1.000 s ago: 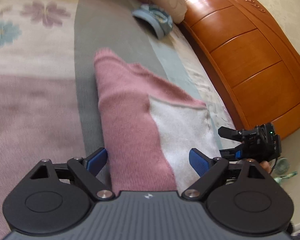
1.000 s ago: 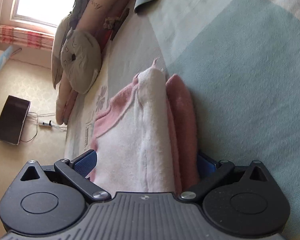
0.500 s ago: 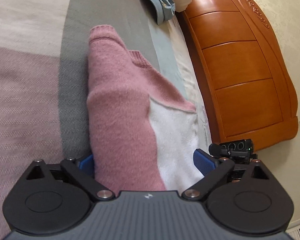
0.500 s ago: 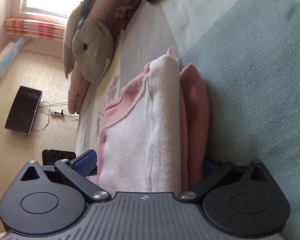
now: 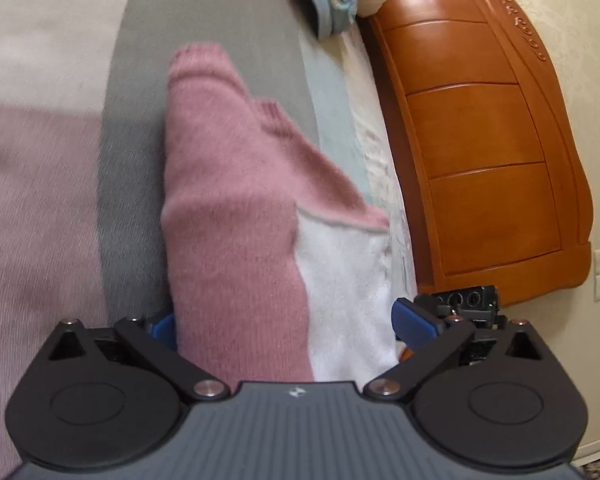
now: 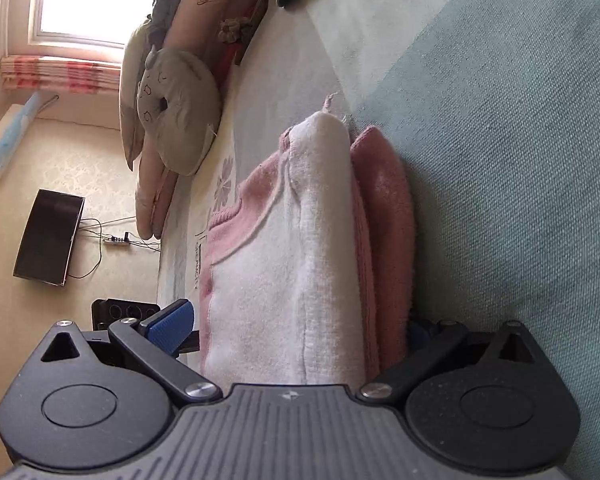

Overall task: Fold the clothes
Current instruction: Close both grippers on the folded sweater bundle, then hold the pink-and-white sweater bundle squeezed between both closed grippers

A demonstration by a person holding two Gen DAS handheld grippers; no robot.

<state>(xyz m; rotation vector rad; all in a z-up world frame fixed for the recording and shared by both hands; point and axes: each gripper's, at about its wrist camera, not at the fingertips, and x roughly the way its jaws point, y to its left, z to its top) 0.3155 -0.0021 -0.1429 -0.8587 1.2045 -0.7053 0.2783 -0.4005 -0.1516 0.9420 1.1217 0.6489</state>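
Sweater (image 5: 236,216): pink and white knit, folded into a long strip, laid on the bed (image 5: 204,40); also seen in the right wrist view (image 6: 284,264), where the white layer lies over the pink one.
Left gripper (image 5: 284,326): jaws spread wide and recorded as having just been opening; the near end of the sweater lies between them. Left blue pad (image 5: 164,326) is seen at the pink edge, right blue pad (image 5: 414,322) just beside the white edge; no squeeze on the cloth is visible.
Right gripper (image 6: 296,330): jaws spread; the sweater end fills the gap. Left pad (image 6: 172,320) stands clear of the cloth; the right pad is mostly hidden behind the pink fold, so contact there cannot be told.
Bed cover: grey band and mauve area under and beside the sweater; teal area (image 6: 500,160) to its right in the right wrist view.
Headboard (image 5: 480,160): orange wood, panelled, along the bed's edge.
Pillows (image 6: 172,108): piled at the bed's far side, below the window (image 6: 84,0).
Blue cloth (image 5: 320,4): lying well beyond the sweater, near the pillows.
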